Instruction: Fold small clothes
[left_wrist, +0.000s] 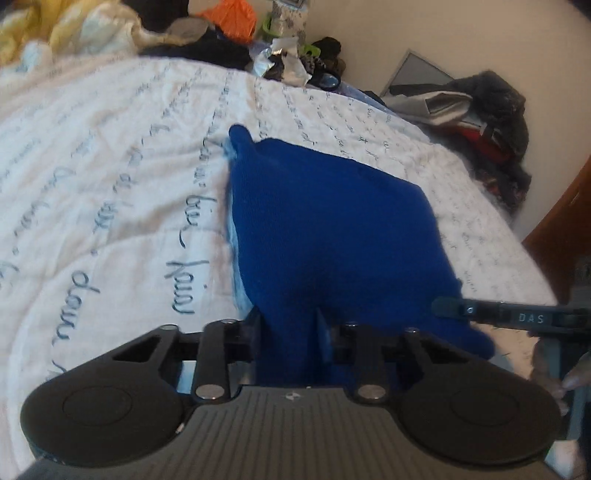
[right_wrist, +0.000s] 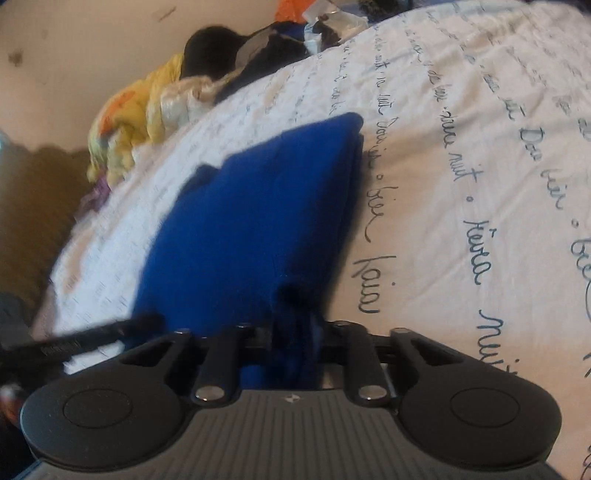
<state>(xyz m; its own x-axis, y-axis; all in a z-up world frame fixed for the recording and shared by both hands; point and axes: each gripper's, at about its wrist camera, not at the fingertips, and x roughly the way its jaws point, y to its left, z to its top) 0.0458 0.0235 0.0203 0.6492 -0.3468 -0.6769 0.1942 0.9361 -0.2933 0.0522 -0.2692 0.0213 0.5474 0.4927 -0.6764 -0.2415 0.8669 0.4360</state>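
Note:
A bright blue knitted garment (left_wrist: 332, 229) lies folded on a white bedspread (left_wrist: 110, 184) with grey handwriting print. My left gripper (left_wrist: 290, 325) is shut on its near edge, with blue cloth bunched between the fingers. My right gripper (right_wrist: 293, 332) is shut on another near corner of the same garment (right_wrist: 258, 221). The right gripper (left_wrist: 498, 317) also shows at the right of the left wrist view, at the garment's right corner. The left gripper (right_wrist: 92, 336) shows at the left of the right wrist view.
Piled clothes and clutter line the far edge of the bed: yellow fabric (left_wrist: 55, 33), an orange item (left_wrist: 232, 18), dark clothes (left_wrist: 480, 110). A yellow and black heap (right_wrist: 166, 85) sits by the wall. A wooden edge (left_wrist: 561, 221) stands at the right.

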